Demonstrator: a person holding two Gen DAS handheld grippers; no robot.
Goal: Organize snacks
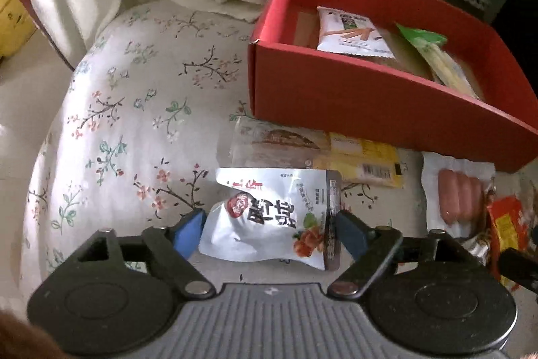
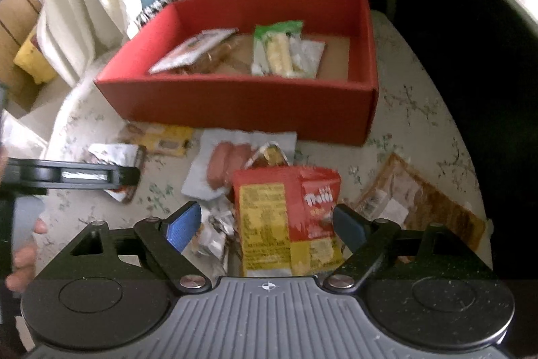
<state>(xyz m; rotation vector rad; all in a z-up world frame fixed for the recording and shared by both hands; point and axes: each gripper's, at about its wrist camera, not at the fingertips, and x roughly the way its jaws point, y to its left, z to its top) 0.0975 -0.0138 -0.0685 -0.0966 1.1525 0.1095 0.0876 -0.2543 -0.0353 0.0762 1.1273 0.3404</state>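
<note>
- Currently my left gripper (image 1: 267, 226) sits spread wide around a silver pouch (image 1: 272, 217); the blue pads (image 1: 190, 229) flank its two ends, and I cannot tell whether they touch it.
- Pouch lies flat on the floral cloth (image 1: 134, 110), just in front of a yellow-and-brown pack (image 1: 316, 155).
- My right gripper (image 2: 267, 224) is also wide apart, straddling a red Trolli bag (image 2: 289, 221); the right pad looks against the bag's edge, the left pad is clear of it.
- Small crumpled foil packet (image 2: 213, 229) lies just left of the bag, near the left pad.
- Sausage pack (image 2: 228, 162) lies behind the bag, between it and the red box (image 2: 248, 106).
- Box holds two snacks: a white packet (image 2: 191, 51) on the left, a green-topped pack (image 2: 285, 51) beside it.
- Brown flat packet (image 2: 420, 197) lies on the cloth to the right of the bag.
- Right view is slightly blurred; labels unreadable apart from Trolli.
</note>
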